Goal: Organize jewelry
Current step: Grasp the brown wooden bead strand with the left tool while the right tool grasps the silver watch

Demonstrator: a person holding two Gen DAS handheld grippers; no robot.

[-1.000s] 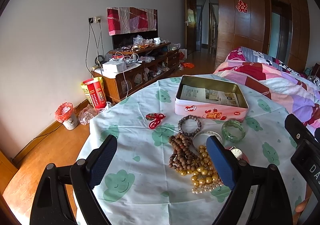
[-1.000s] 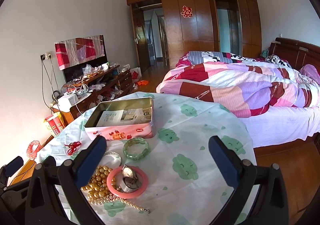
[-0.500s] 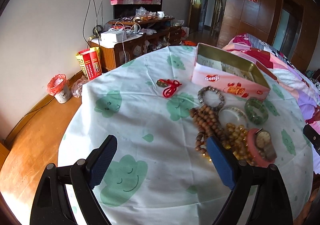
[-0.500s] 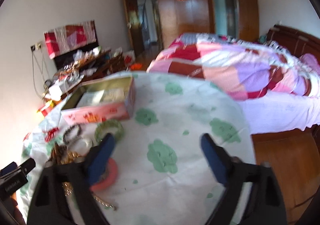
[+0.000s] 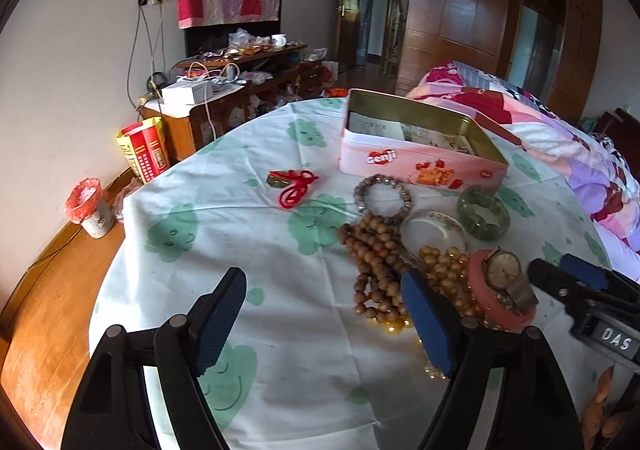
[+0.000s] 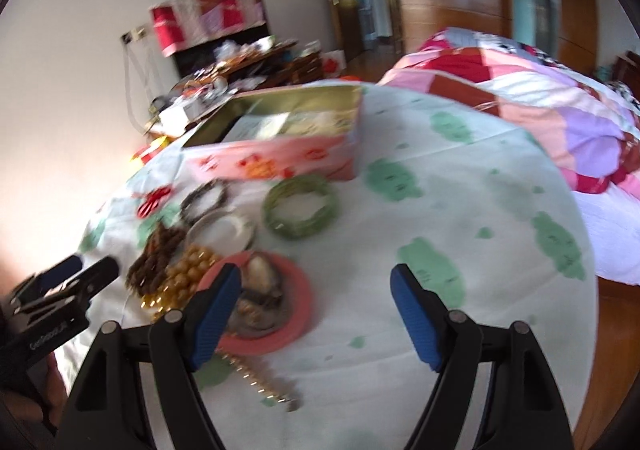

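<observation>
We count one open pink tin, rectangular with a gold-coloured interior and papers inside, on the round worktop. Before it lie eight jewellery items: one red knotted cord, one grey bead bracelet, one glossy green bangle, one pale bangle, one brown wooden bead strand, one amber bead strand, one wristwatch resting on one pink ring. The cloth is white with green cloud faces. The left gripper stands wide and empty over the cloth; the right gripper likewise wide, empty, beside the pink ring. A quilted bed adjoins.
</observation>
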